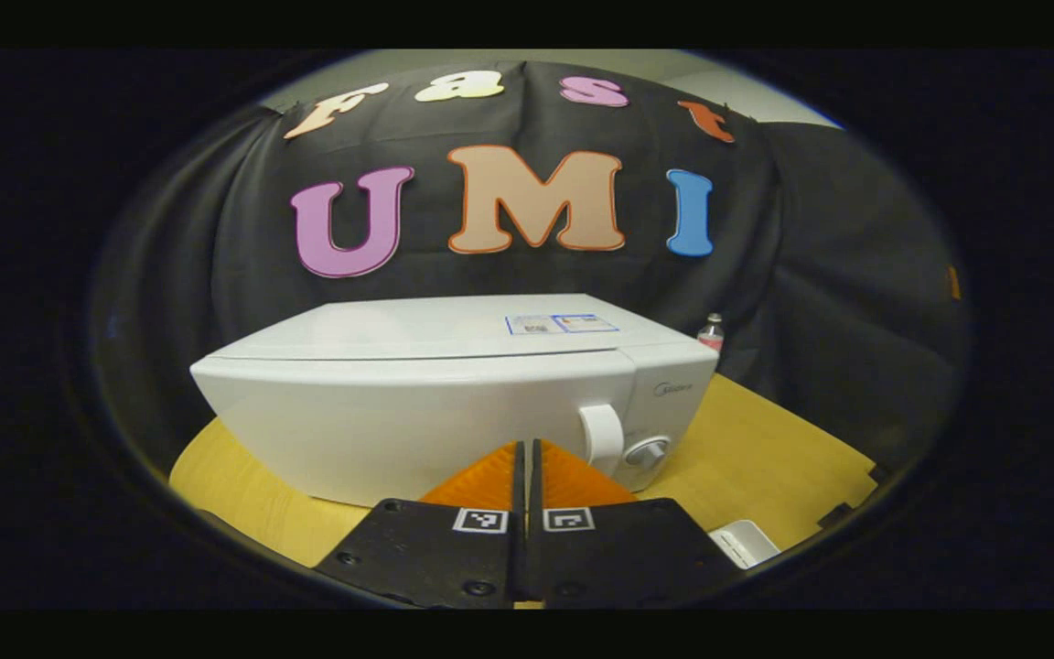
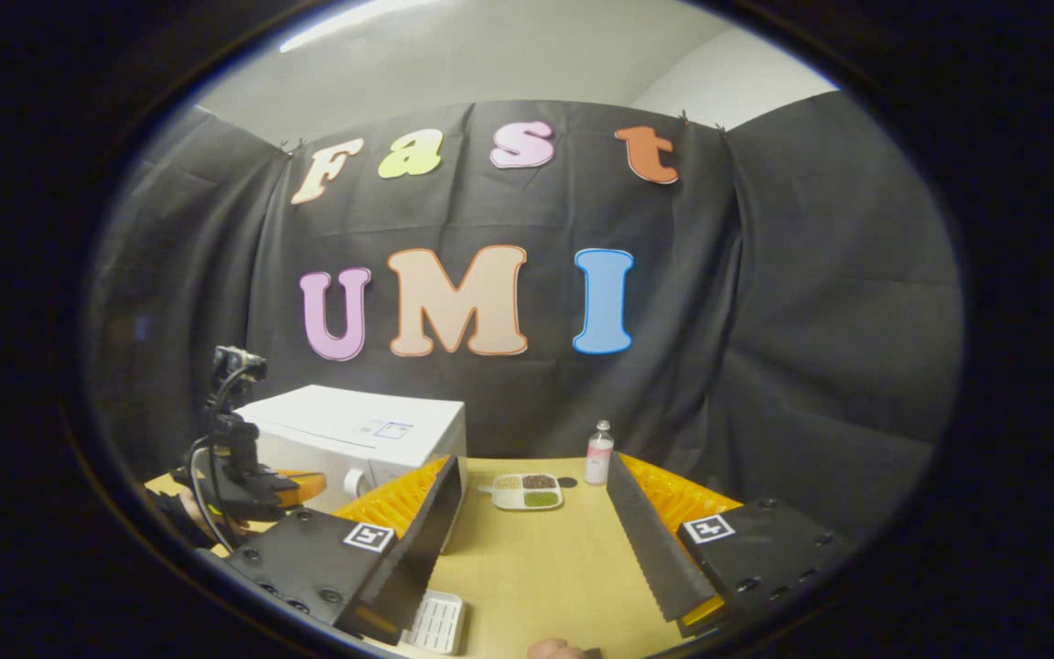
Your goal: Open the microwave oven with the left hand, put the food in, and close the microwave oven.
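The white microwave (image 1: 417, 412) stands on the yellow table with its door closed; its handle (image 1: 600, 435) and a round knob (image 1: 646, 450) sit at the right of its front. My left gripper (image 1: 527, 450) is shut on nothing, just in front of the door and slightly left of the handle. In the right gripper view, the microwave (image 2: 353, 435) stands at the left with the left gripper (image 2: 303, 485) and a person's hand before it. A white food tray (image 2: 528, 491) with three filled compartments lies on the table ahead of my open right gripper (image 2: 534, 465).
A small bottle with a pink label (image 2: 598, 453) stands behind the food tray, also seen as a bottle (image 1: 712, 331) right of the microwave. A white ridged tray (image 2: 435, 622) lies near the table's front edge. The yellow table (image 2: 545, 567) ends at the black cloth wall.
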Demonstrator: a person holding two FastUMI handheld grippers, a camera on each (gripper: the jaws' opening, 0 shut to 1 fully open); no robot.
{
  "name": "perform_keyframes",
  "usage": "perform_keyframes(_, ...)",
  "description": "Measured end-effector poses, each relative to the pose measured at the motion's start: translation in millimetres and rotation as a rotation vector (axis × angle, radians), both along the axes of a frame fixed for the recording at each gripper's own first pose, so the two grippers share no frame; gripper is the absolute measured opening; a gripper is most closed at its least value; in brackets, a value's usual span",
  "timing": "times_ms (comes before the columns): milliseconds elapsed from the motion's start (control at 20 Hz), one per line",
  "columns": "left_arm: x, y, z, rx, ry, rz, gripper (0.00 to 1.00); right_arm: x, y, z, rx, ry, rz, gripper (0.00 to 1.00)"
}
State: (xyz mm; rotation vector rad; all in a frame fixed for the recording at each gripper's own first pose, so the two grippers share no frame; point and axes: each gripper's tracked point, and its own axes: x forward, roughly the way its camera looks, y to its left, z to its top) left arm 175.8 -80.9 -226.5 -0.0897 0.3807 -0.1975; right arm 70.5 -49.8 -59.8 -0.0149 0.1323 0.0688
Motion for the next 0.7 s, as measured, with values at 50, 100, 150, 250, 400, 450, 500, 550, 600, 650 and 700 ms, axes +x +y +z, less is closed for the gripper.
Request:
perform_keyframes(50,-11.0,1.3,7.3,-0.001,0.011,0.003,0.0,0.4,1.9,-2.0,0.006,0.002,0.005,0.89)
perform_keyframes(100,-24.2,1.9,18.6,-0.016,0.018,0.002,0.0,0.0,5.5,-3.0,0.009,0.006,0.012,0.89)
perform_keyframes(150,-35.0,-0.4,36.8,-0.039,-0.004,-0.003,0.0,-0.4,9.2,-3.6,0.013,0.006,0.017,0.89)
perform_keyframes(250,-53.7,4.3,76.5,-0.062,-0.064,-0.011,0.0,-1.3,19.3,-0.7,0.024,0.005,0.029,0.89)
perform_keyframes(400,-79.4,22.2,122.6,-0.048,-0.122,0.013,0.0,-6.3,28.7,-0.2,0.038,0.017,0.043,0.89)
perform_keyframes(450,-88.0,29.0,134.3,-0.044,-0.136,0.025,0.0,-8.1,31.9,1.6,0.041,0.016,0.047,0.89)
perform_keyframes(500,-95.0,33.8,145.3,-0.047,-0.15,0.03,0.0,-9.5,34.1,2.8,0.04,0.012,0.049,0.89)
perform_keyframes(550,-101.3,36.5,152.7,-0.052,-0.157,0.035,0.0,-11.1,37.4,4.2,0.037,0.009,0.053,0.89)
perform_keyframes(600,-107.5,40.8,158.0,-0.049,-0.154,0.043,0.0,-12.4,39.9,5.3,0.031,0.008,0.058,0.89)
perform_keyframes(650,-113.4,48.6,163.9,-0.044,-0.159,0.062,0.02,-13.5,44.3,6.8,0.026,0.006,0.064,0.89)
perform_keyframes(700,-118.3,50.8,173.7,-0.056,-0.18,0.062,0.01,-14.8,47.4,8.6,0.025,0.0,0.074,0.89)
